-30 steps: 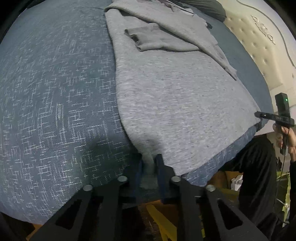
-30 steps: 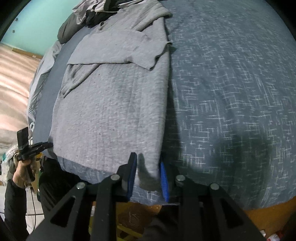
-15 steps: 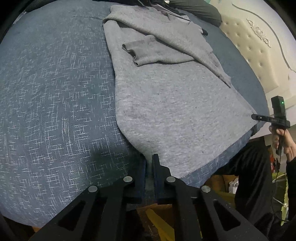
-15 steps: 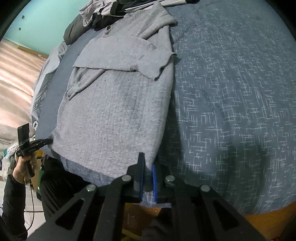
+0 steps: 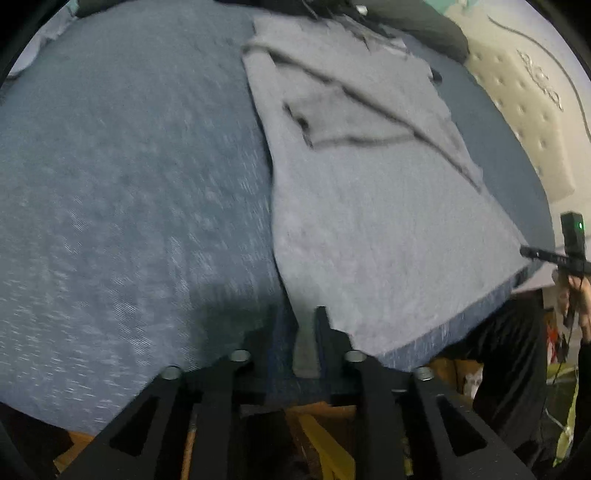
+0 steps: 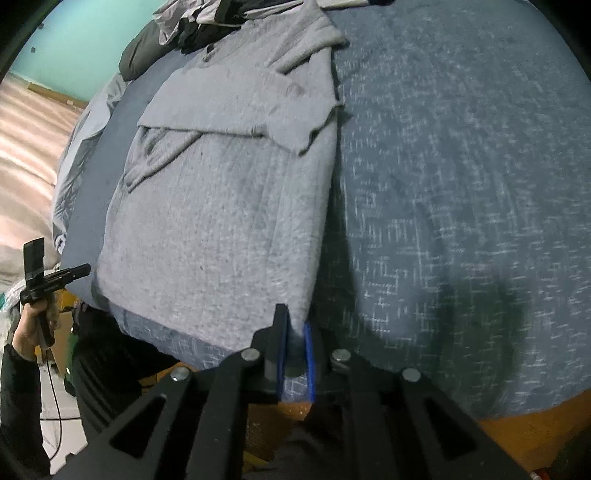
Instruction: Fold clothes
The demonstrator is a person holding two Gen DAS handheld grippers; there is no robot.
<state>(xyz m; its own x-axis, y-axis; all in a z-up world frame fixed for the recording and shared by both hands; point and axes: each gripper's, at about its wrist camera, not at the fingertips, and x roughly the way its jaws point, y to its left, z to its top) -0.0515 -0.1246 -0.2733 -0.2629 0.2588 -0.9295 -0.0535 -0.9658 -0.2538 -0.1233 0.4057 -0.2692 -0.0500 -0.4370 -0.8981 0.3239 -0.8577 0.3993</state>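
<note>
A grey shirt (image 5: 388,221) lies flat on the blue patterned bed cover (image 5: 129,184), with both sleeves folded inward across its chest. In the blurred left wrist view, my left gripper (image 5: 300,325) stands at one bottom hem corner. Its jaws are opening; the cloth still hangs between them with a gap on the left side. In the right wrist view, my right gripper (image 6: 294,325) is shut on the other hem corner of the shirt (image 6: 221,221), at the bed's near edge.
A cream tufted headboard (image 5: 517,110) rises at the right. Dark and pale clothes (image 6: 184,29) are piled at the far end of the bed. A person in dark clothing (image 5: 517,350) stands against the near edge. The wooden bed frame (image 6: 535,424) shows below.
The left gripper has lifted a little and its jaws have spread from shut on the hem corner. The right gripper's jaws closed onto the other corner and stayed in place.
</note>
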